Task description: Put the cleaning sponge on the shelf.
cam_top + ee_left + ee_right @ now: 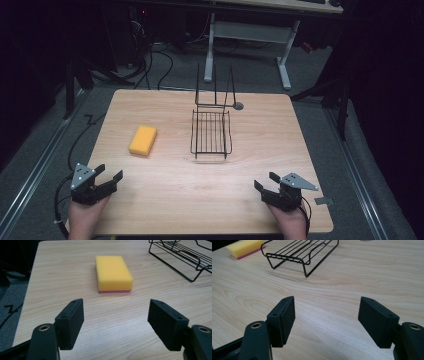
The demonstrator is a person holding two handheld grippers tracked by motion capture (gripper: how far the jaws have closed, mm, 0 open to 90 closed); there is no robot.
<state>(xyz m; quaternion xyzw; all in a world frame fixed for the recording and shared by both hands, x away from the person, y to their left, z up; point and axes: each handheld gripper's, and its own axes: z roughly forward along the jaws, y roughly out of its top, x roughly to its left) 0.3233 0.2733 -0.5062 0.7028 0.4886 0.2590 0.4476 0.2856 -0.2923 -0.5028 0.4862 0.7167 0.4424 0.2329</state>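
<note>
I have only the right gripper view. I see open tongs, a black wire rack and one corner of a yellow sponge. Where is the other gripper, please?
Observer: The left gripper is over the near left corner of the table. Its tongs are open, with nothing between them.
Operator: Is the rack only a low tray?
Observer: No. In the high view the rack has tall wire uprights rising at its far end.
Operator: Does the sponge touch the rack?
Observer: No. The sponge lies flat to the left of the rack, apart from it, and it is straight ahead of the left tongs.
</note>
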